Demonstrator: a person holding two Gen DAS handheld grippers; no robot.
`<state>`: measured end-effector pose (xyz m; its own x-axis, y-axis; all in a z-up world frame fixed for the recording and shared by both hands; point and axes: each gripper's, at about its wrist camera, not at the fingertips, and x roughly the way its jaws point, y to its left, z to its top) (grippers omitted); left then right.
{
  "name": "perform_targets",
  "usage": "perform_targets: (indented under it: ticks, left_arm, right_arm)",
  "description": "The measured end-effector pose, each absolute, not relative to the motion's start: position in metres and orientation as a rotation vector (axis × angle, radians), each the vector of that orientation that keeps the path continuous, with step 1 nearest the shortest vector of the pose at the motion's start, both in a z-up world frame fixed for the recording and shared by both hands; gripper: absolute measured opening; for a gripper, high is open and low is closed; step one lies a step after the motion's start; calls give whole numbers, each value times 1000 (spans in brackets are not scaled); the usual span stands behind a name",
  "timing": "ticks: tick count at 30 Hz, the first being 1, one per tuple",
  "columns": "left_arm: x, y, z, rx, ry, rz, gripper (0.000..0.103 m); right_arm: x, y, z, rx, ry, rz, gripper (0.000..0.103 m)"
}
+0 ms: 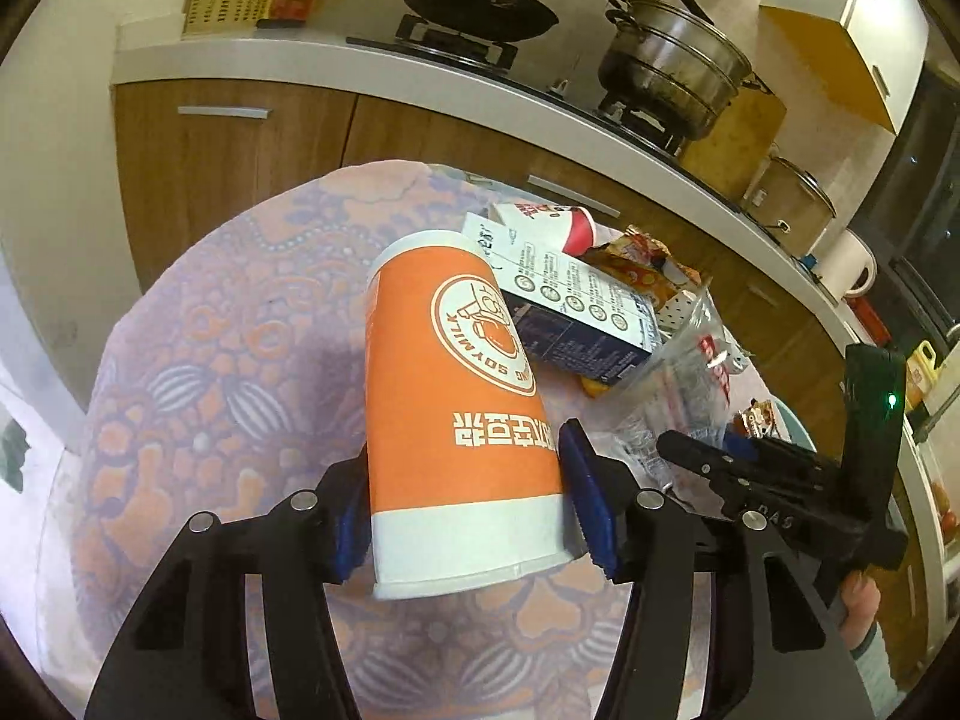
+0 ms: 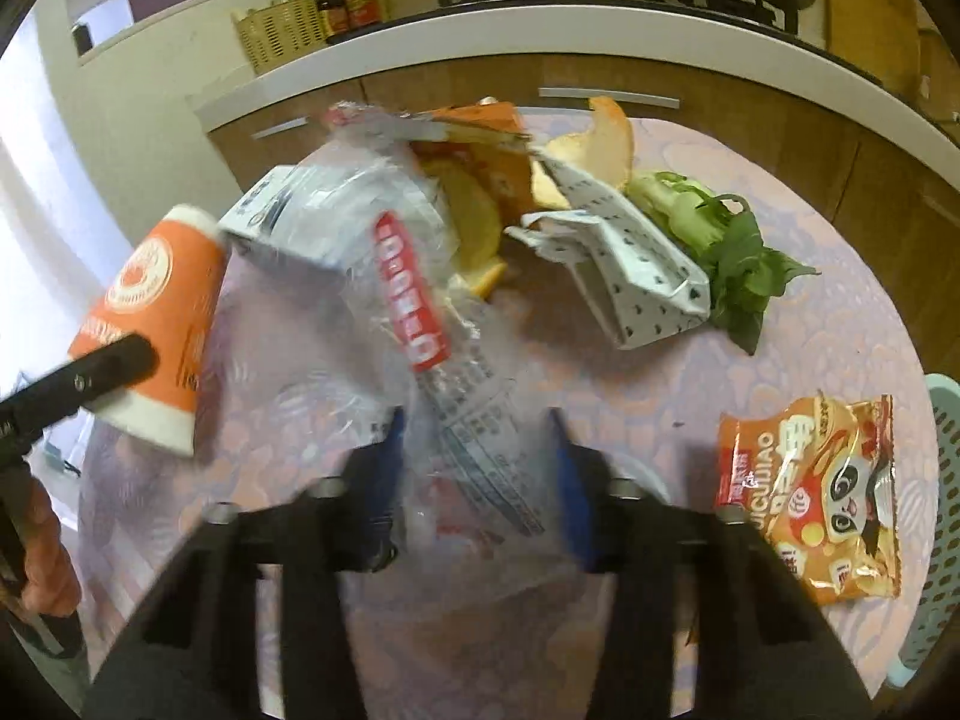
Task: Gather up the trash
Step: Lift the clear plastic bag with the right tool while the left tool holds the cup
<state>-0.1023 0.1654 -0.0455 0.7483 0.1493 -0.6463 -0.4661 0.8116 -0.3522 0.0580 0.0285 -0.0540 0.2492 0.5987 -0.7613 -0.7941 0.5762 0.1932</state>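
My left gripper (image 1: 465,504) is shut on an orange and white soy milk paper cup (image 1: 456,408), held tilted above the patterned table; the cup also shows in the right wrist view (image 2: 150,324). My right gripper (image 2: 474,474) has its jaws around a crumpled clear plastic bag with a red label (image 2: 408,294); it also shows in the left wrist view (image 1: 702,456). The frame is blurred, so contact with the bag is unclear. A blue and white carton (image 1: 570,306) lies behind the cup.
On the round table (image 2: 810,312) lie a white dotted paper box (image 2: 636,264), orange peel (image 2: 606,138), green leaves (image 2: 738,252) and an orange snack wrapper (image 2: 816,492). A teal basket (image 2: 942,516) stands at the right edge. A kitchen counter with pans (image 1: 480,0) is behind.
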Motion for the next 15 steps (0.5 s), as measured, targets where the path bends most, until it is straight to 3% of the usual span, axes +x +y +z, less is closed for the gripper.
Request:
perform_targets:
  ticks: [6, 15]
  left_arm:
    - [-117, 160, -34, -509, 614, 354, 54]
    - [-109, 122, -1, -427, 546, 233, 54]
  right_arm:
    - [32, 9, -41, -205, 836, 978, 21]
    - [35, -45, 2, -75, 753, 965, 21]
